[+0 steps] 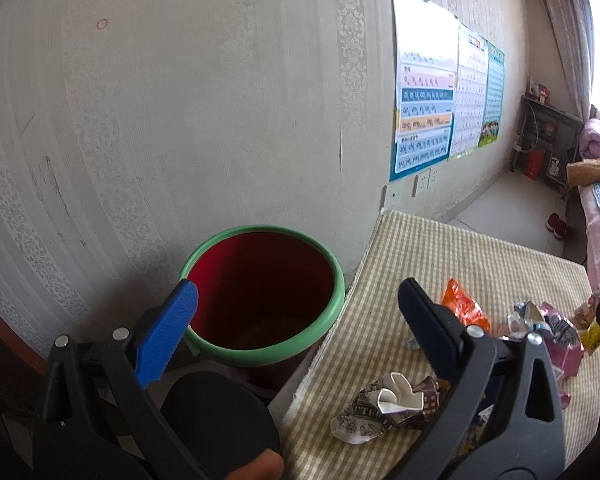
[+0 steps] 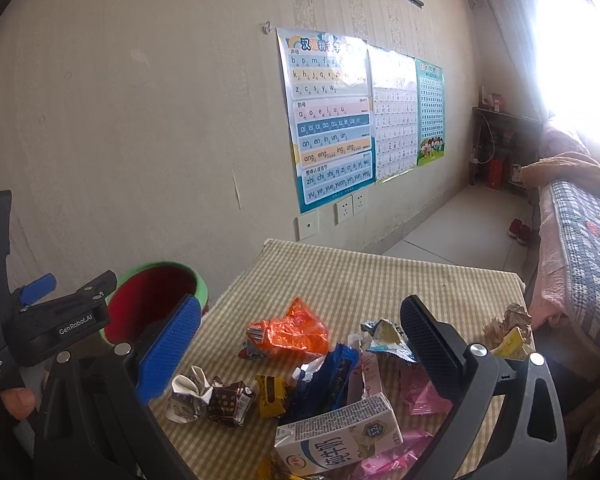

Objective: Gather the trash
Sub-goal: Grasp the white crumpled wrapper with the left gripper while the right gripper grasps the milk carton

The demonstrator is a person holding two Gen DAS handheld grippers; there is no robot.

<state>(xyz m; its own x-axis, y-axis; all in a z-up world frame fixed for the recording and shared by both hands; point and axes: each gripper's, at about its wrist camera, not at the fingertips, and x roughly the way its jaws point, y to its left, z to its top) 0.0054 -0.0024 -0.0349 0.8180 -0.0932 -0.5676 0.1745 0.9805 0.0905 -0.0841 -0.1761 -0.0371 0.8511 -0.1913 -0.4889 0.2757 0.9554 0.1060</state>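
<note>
Trash lies scattered over a checked tabletop [image 1: 440, 256] beside a red bin with a green rim [image 1: 262, 296] that stands off the tabletop's left edge, against the wall. From the left wrist view, the left gripper [image 1: 298, 320] hangs with fingers wide apart and empty, straddling the bin's rim and the tabletop edge; a crumpled brown-and-white carton [image 1: 384, 408] lies just below and right of them, an orange wrapper [image 1: 466, 308] farther right. From the right wrist view, the right gripper [image 2: 300, 344] is likewise spread and holding nothing, poised over the heap: orange wrapper [image 2: 290, 334], blue wrapper [image 2: 326, 376], pink wrappers [image 2: 422, 398], and a white milk carton [image 2: 336, 436] nearest, its long axis running roughly across the gap between the fingers. The right gripper appears closer to most of the litter; the left sits nearer the bin [image 2: 156, 300].
</note>
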